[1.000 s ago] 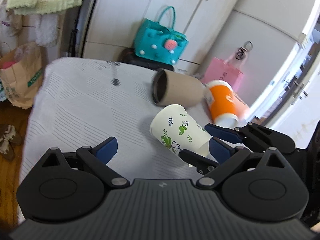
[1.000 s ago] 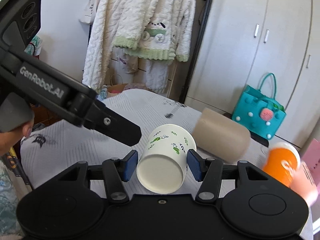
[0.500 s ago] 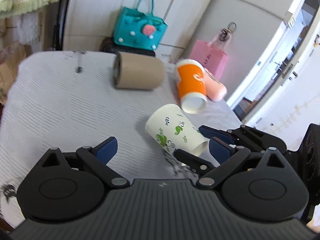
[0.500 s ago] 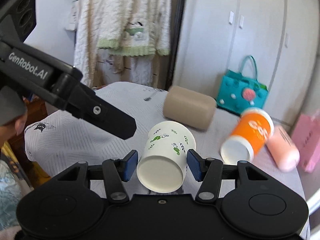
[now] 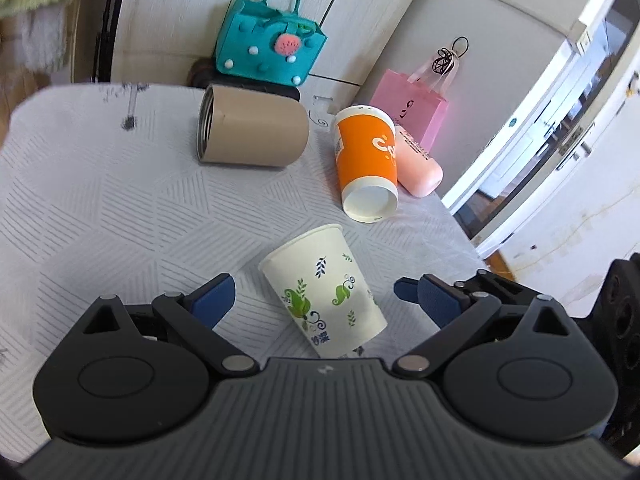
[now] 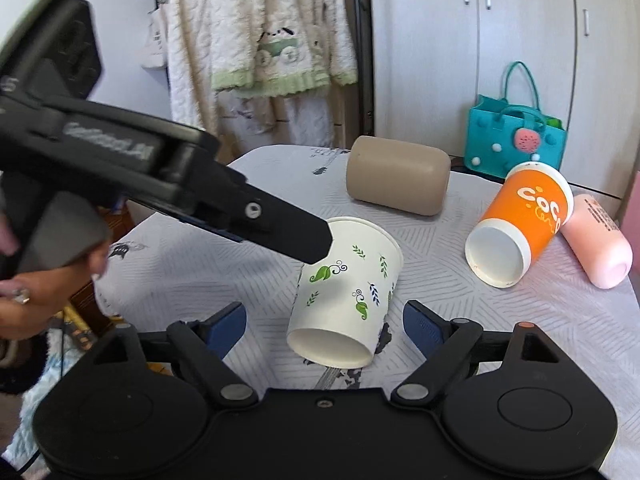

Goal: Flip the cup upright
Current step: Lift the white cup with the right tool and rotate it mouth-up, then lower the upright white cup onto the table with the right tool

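Note:
A white paper cup with green leaf prints stands tilted on the white tablecloth, base toward my right gripper, rim up and away. It also shows in the left wrist view. My right gripper is open, its blue pads on either side of the cup's base and apart from it. My left gripper is open around the cup without touching it; in the right wrist view its finger reaches to the cup's rim.
A tan tumbler, an orange paper cup and a pink bottle lie on their sides at the far part of the table. A teal bag and pink bag stand behind. The table edge is at the right.
My right gripper has opened and let go of the white cup, which now rests on the table more upright. My left gripper has swung over so that the cup lies between its fingers.

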